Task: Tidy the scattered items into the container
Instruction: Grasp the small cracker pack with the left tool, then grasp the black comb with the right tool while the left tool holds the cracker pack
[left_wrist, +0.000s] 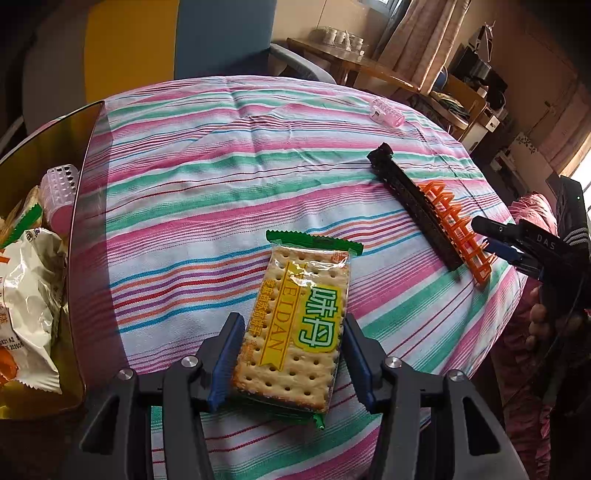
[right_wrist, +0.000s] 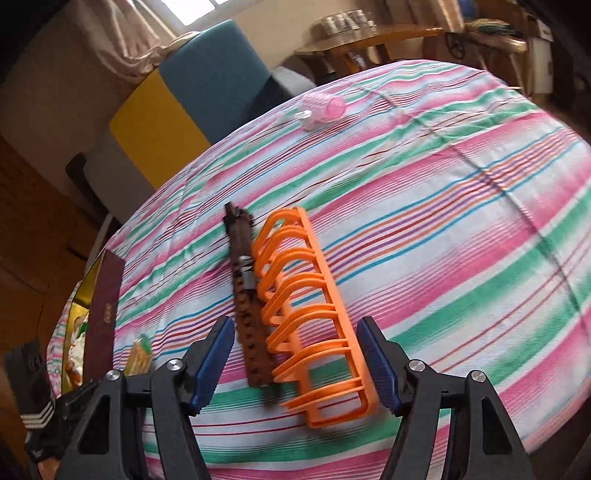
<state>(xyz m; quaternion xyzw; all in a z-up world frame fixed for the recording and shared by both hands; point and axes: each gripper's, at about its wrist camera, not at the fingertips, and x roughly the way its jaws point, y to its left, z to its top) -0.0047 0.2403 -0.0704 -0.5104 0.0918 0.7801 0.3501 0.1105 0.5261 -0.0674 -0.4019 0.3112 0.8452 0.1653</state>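
A clear cracker packet with green and yellow print lies on the striped cloth, and my left gripper is shut on its near half, one blue pad against each long side. The gold container stands to the left, holding snack packets and a pink roller. My right gripper is open, its fingers astride an orange rack and a black toothed strip lying side by side. The left wrist view shows that gripper at the rack's near end.
A second pink roller rests near the far edge of the round table. A blue and yellow chair stands behind it. A hand and a striped sleeve show at the right. A wooden table with metal dishes stands further back.
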